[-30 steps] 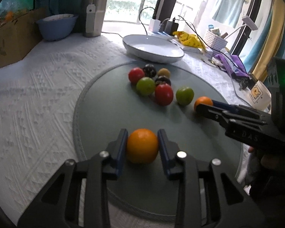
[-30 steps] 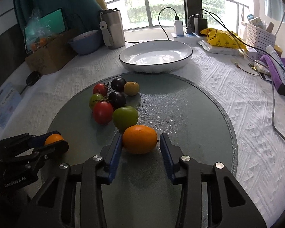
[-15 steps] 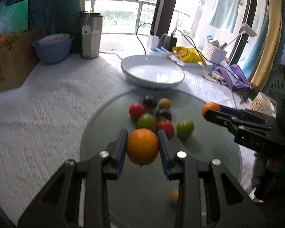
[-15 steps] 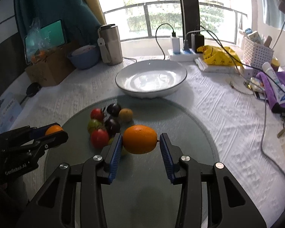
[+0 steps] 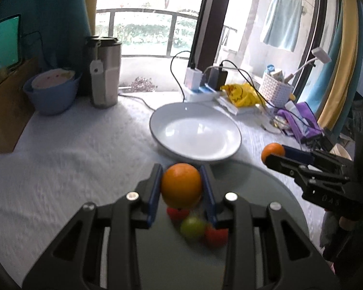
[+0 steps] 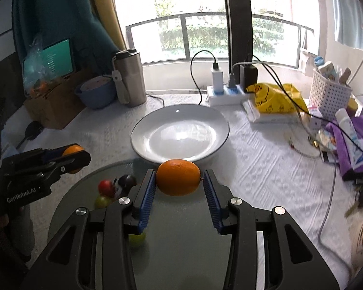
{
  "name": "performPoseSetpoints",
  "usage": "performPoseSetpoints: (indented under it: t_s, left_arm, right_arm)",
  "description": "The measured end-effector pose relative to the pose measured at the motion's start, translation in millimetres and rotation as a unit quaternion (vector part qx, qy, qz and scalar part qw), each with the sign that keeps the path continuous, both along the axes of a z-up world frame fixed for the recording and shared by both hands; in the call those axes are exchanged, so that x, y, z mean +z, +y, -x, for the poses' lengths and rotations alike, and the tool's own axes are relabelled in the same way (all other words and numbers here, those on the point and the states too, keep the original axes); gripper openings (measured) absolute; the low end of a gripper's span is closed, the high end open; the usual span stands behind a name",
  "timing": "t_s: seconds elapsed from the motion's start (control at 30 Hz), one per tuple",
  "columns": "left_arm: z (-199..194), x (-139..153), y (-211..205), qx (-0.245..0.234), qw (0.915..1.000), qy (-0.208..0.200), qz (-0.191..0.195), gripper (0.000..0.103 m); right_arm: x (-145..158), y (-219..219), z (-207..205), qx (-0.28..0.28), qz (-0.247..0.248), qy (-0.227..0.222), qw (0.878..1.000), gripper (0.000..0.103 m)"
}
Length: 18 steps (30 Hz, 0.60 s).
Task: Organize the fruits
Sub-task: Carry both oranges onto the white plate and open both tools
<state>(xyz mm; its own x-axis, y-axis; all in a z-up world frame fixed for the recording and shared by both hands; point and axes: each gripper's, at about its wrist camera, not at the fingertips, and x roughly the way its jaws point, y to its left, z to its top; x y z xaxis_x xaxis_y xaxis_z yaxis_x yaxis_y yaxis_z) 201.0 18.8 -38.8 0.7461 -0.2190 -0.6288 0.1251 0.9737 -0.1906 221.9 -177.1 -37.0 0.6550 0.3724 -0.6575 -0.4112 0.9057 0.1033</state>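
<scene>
My left gripper is shut on an orange and holds it in the air, just short of the white bowl. My right gripper is shut on a second orange, also lifted, near the bowl's front rim. Each gripper shows in the other view, the right one and the left one. Below them, small red, green and dark fruits lie on the round grey mat. The bowl is empty.
A steel tumbler and a blue bowl stand at the back left. A power strip with cables, a yellow bag, a white basket and purple cloth crowd the back right.
Both grippers have lifted their oranges off the mat and moved forward toward the white bowl. The small fruits now lie below and behind the fingertips.
</scene>
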Motion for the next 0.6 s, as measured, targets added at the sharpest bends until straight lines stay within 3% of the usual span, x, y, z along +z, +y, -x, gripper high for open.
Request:
performPoseSetpoints:
  t_s: [0.6]
  left_arm:
    - [-96, -13, 4, -0.026, 0.9995, 0.007, 0.014, 0.033]
  right_arm:
    - [-8, 21, -96, 0.003, -0.002, 0.002, 1.0, 0.043]
